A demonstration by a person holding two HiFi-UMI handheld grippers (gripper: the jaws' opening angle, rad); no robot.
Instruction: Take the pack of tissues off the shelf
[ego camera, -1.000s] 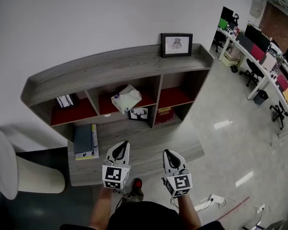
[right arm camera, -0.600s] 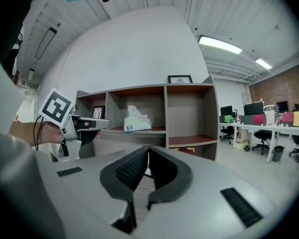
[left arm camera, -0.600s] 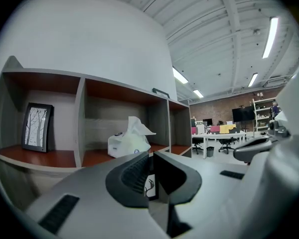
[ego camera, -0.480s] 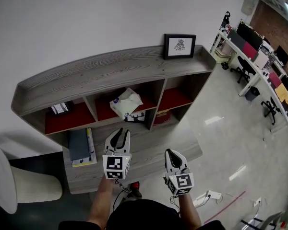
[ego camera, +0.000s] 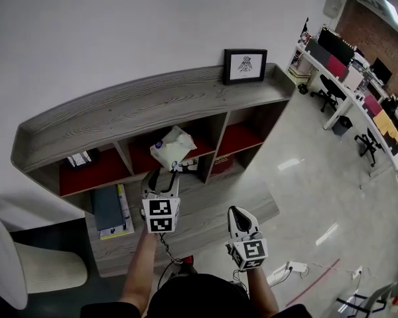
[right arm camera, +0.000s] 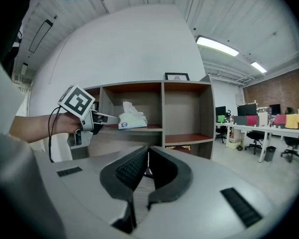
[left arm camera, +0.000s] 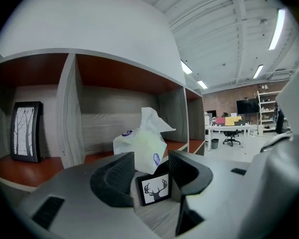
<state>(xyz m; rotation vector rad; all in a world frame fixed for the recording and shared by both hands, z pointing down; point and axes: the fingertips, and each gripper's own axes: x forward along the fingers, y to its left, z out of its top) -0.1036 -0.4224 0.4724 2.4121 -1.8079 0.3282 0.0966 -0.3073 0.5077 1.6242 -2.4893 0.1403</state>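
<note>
- My left gripper [ego camera: 163, 176] [left arm camera: 150, 169] reaches toward the middle compartment of the grey wooden shelf [ego camera: 119, 114]. Its jaws have just been opening and stand well apart, with nothing pressed between them.
- The pack of tissues [ego camera: 173, 147] [left arm camera: 139, 146] sits in that red-floored middle compartment, one white tissue sticking up from its top. It lies just beyond my left gripper's tips, and I can't tell if they touch it.
- A small deer picture [left arm camera: 154, 187] stands low in front of the pack, showing in the gap between the left jaws.
- My right gripper [ego camera: 237, 216] [right arm camera: 147, 156] hangs back from the shelf, jaws closed together and empty.
- A framed picture [ego camera: 245, 65] stands on the shelf's top.
</note>
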